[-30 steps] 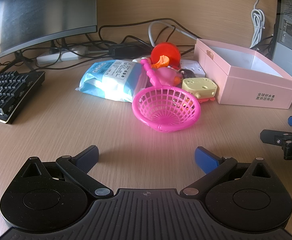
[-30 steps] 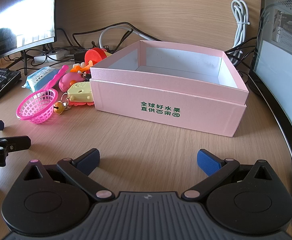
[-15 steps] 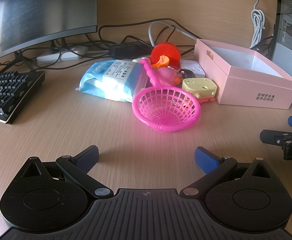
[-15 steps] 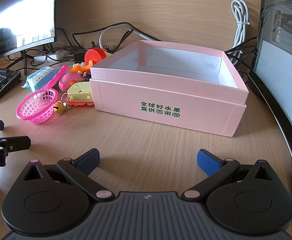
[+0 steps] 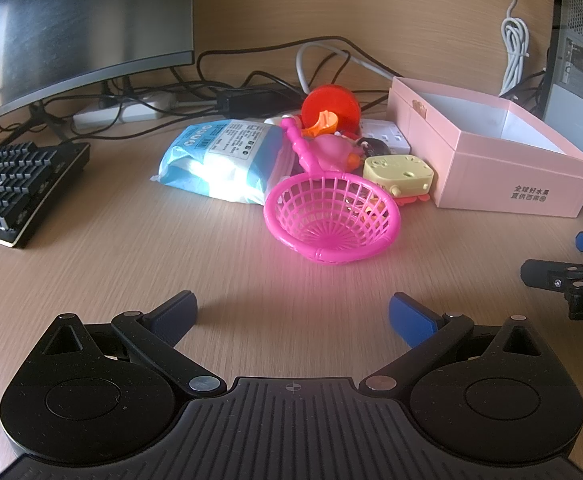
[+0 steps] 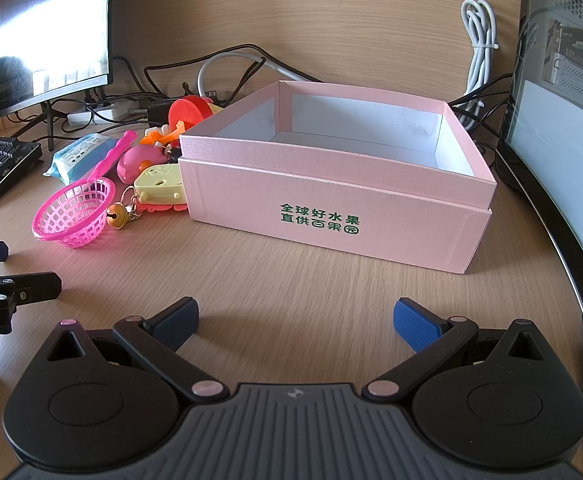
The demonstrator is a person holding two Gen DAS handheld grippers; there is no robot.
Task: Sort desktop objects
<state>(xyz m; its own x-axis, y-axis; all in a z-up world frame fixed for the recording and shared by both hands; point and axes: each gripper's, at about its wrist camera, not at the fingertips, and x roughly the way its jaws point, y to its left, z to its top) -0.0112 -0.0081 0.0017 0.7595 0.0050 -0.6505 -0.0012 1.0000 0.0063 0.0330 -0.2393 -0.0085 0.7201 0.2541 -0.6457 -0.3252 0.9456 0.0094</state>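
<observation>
Pink net scoop (image 5: 331,218) straight ahead of left gripper (image 5: 293,314), apart from it, among toy pile; yellow toy (image 5: 397,176) beyond-right. Pink box (image 6: 331,184) dead ahead of right gripper (image 6: 295,318), nothing visible inside. Both claws spread wide, holding nothing. No change over last second: sorting not begun, scoop likely first pick.

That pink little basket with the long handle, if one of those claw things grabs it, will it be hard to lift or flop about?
Probably easy: the pink basket looks like thin open plastic lattice, so likely light and fairly stiff. Its long handle rests against the blue wipes pack, so lifting may nudge that. Gripped by the rim, it may tilt towards the handle.
</observation>
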